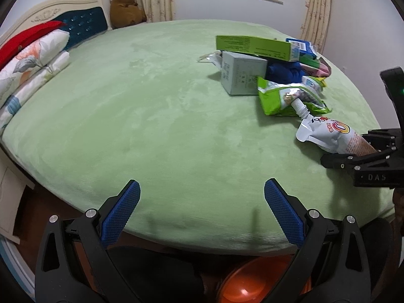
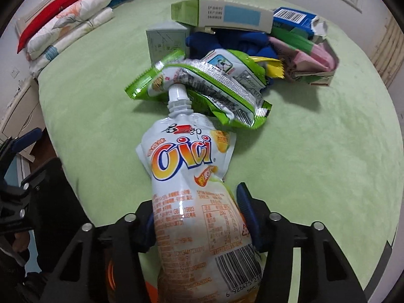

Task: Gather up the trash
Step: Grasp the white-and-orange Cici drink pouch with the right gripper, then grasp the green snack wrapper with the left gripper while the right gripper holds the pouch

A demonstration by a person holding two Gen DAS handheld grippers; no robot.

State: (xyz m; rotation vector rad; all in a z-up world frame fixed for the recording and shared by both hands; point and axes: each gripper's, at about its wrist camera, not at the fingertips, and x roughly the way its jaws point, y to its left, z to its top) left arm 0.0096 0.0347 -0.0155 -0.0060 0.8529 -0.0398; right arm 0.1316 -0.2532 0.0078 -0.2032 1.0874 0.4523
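My right gripper (image 2: 199,212) is shut on a white Cici drink pouch (image 2: 186,166) with a white spout, held over the green bed. The pouch also shows in the left wrist view (image 1: 328,133), with the right gripper (image 1: 353,154) at the far right. Beyond the spout lies a pile of trash: a green snack wrapper (image 2: 222,88), a grey-green box (image 2: 166,40), a long green carton (image 2: 222,15), a blue box (image 2: 293,17) and pink packaging (image 2: 315,58). My left gripper (image 1: 202,199) is open and empty over the bed's near edge.
The green bed (image 1: 151,116) fills both views. Folded pillows and a red cloth (image 1: 27,55) lie at the headboard, a brown teddy bear (image 1: 126,7) at the far corner. An orange bin (image 1: 252,282) sits below the bed edge under my left gripper.
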